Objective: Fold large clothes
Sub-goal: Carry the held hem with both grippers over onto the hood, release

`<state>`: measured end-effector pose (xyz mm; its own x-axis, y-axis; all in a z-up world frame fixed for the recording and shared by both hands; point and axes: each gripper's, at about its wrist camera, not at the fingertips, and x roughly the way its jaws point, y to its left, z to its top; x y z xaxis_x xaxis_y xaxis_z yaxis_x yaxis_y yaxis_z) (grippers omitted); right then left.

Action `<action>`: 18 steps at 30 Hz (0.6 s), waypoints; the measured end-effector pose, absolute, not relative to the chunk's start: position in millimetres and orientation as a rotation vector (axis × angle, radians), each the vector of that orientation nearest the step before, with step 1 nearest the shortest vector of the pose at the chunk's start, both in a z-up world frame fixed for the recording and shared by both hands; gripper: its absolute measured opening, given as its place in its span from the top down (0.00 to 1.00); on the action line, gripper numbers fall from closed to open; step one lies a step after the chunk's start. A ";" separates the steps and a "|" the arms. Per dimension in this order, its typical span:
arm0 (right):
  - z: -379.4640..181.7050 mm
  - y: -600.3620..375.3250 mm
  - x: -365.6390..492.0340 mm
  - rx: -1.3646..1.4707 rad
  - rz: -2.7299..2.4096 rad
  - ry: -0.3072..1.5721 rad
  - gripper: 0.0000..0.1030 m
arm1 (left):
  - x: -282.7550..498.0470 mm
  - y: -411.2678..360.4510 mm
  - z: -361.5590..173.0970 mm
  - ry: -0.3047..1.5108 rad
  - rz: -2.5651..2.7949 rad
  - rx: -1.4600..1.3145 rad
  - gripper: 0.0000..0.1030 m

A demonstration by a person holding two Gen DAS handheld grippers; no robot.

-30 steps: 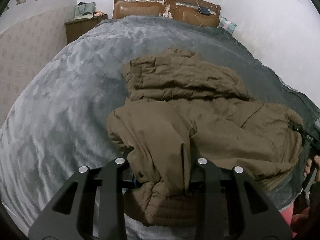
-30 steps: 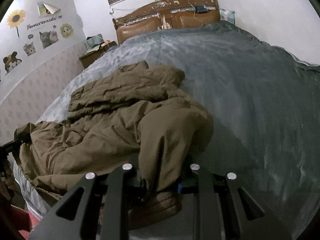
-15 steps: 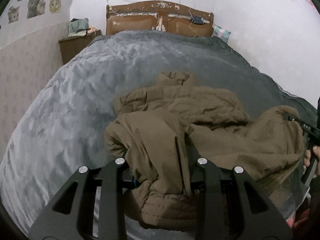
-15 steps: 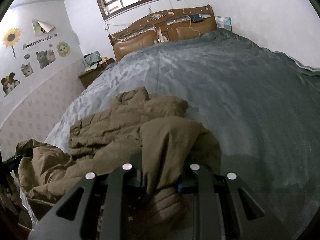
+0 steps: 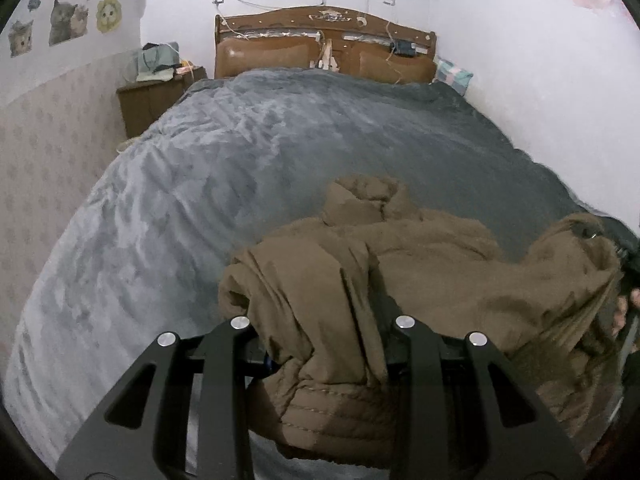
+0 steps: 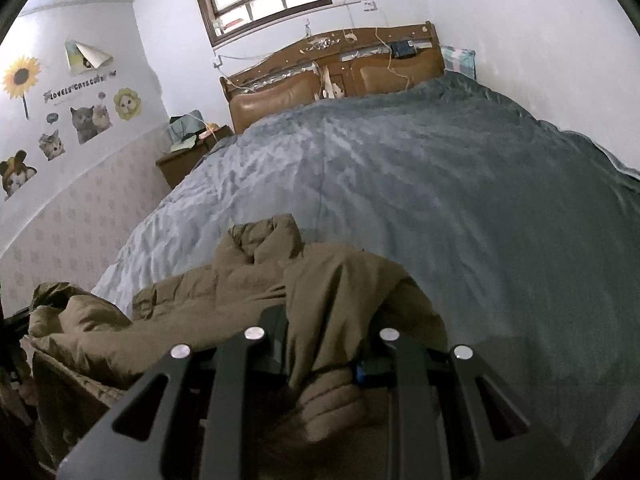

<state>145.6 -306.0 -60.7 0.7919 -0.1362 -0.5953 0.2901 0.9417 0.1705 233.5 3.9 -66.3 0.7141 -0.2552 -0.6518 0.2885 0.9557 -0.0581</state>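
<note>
A brown puffer jacket (image 5: pixel 420 276) hangs between my two grippers above the near edge of the grey bed; its collar end still lies on the cover. My left gripper (image 5: pixel 324 344) is shut on a bunched fold of the jacket, whose quilted hem hangs below the fingers. My right gripper (image 6: pixel 324 356) is shut on the jacket (image 6: pixel 344 292) at its other side. The right gripper also shows at the right edge of the left wrist view (image 5: pixel 624 264), and the left gripper at the left edge of the right wrist view (image 6: pixel 16 320).
The grey bed cover (image 5: pixel 240 168) stretches to a wooden headboard (image 5: pixel 324 48). A wooden nightstand (image 5: pixel 148 100) with clutter stands at the far left by the wall. A pillow (image 5: pixel 454 74) lies at the far right corner.
Both grippers have risen and pulled back with the jacket. More of it is off the bed and it is bunched closer to me.
</note>
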 end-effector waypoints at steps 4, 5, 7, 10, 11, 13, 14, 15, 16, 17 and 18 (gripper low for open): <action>-43.7 -307.8 180.1 0.220 -0.223 0.602 0.79 | 258.1 -0.2 -61.6 0.726 -0.290 0.065 0.69; -42.6 -309.0 188.2 0.211 -0.223 0.605 0.79 | 265.1 -0.2 -60.5 0.729 -0.291 0.060 0.69; -44.6 -313.7 209.6 0.192 -0.229 0.626 0.79 | 282.3 1.6 -60.2 0.738 -0.298 0.058 0.67; -54.8 -321.4 231.2 0.185 -0.224 0.662 0.79 | 305.9 -1.6 -69.6 0.767 -0.308 0.064 0.67; -62.1 -324.9 240.8 0.180 -0.225 0.685 0.79 | 315.3 -2.0 -75.7 0.787 -0.314 0.066 0.67; -74.6 -328.8 252.6 0.168 -0.223 0.713 0.79 | 333.4 -5.9 -88.3 0.822 -0.309 0.083 0.67; -82.1 -331.0 259.4 0.157 -0.223 0.730 0.79 | 340.2 -7.6 -95.2 0.837 -0.304 0.096 0.67; -89.2 -332.1 263.8 0.147 -0.225 0.745 0.79 | 345.9 -9.3 -102.1 0.850 -0.301 0.107 0.67; -95.5 -333.5 267.5 0.142 -0.227 0.759 0.79 | 349.2 -10.4 -108.2 0.858 -0.301 0.112 0.67; -105.0 -335.9 272.5 0.146 -0.228 0.776 0.79 | 352.8 -10.6 -113.2 0.864 -0.301 0.114 0.67; -110.7 -338.4 276.1 0.152 -0.226 0.786 0.79 | 356.9 -11.2 -119.1 0.869 -0.299 0.111 0.67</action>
